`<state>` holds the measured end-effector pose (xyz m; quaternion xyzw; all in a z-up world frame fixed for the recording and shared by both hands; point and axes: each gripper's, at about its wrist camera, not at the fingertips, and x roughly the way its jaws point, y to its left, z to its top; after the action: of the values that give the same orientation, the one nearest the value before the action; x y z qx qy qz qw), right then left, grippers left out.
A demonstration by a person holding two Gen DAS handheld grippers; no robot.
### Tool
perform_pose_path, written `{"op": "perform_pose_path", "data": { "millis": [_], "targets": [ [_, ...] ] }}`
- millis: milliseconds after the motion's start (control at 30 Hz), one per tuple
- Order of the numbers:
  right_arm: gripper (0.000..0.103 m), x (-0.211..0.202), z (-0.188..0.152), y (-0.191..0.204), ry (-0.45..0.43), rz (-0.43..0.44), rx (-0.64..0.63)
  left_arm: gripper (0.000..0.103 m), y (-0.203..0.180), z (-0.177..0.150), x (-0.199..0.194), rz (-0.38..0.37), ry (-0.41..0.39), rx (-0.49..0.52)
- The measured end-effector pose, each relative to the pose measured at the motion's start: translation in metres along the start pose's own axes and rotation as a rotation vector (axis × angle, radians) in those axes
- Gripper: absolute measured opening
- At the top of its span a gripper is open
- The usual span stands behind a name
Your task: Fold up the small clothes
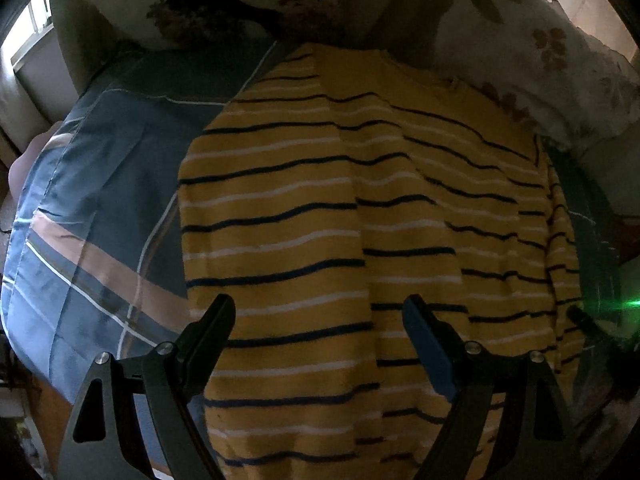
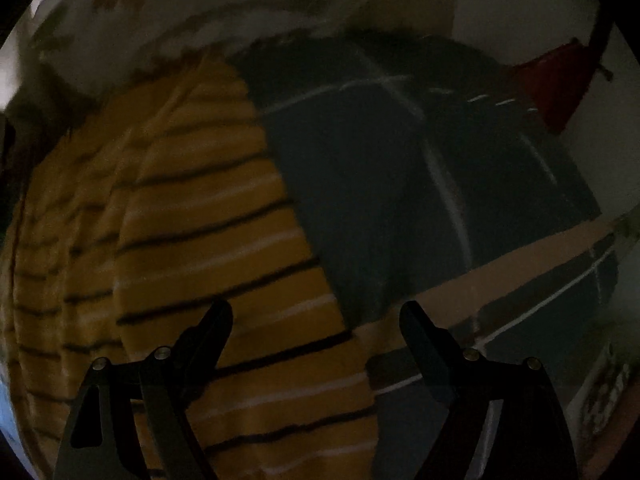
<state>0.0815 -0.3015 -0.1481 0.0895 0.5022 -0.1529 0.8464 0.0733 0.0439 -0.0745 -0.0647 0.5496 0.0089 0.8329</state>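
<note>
Through my left wrist view, at the far left a bright window sits at the edge; next comes the bedsheet, blue-grey with a tan band and thin white lines, spread flat under everything; at the top a pale cushion with a dark brown tree print leans against the head of the bed. My left claw hangs over the middle with its fingers spread wide and nothing between them; beneath it lies the yellow striped sweater, stretched lengthwise on the sheet, mustard with navy and white stripes, a lengthwise crease running down its centre and folded layers stacked along its right side; past the sweater, a floral pillow rests against its upper right edge, and a green glow shows at the far right rim.

In my right wrist view, dim and blurred, the yellow striped sweater fills the left half, its right edge crossing between my fingers; my right claw is likewise spread apart, holding nothing, one finger over the sweater and the other over the bedsheet; farther right a dark red object sits by the pale wall; I cannot tell what it is.
</note>
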Motion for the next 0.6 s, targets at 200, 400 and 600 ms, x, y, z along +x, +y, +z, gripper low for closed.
{"op": "perform_pose_path", "data": {
  "millis": [200,400,600],
  "targets": [
    [0.007,-0.001,0.003,0.013,0.035,0.192,-0.093,0.085,0.007,-0.002,-0.011,0.041,-0.061,-0.117],
    [0.006,-0.012,0.035,-0.043,-0.079,0.082,-0.01,0.085,0.046,0.002,-0.033,0.115,-0.129,-0.298],
    [0.013,0.002,0.063,-0.092,-0.11,-0.173,0.08,0.085,0.088,-0.014,-0.044,0.189,-0.149,-0.399]
  ]
}}
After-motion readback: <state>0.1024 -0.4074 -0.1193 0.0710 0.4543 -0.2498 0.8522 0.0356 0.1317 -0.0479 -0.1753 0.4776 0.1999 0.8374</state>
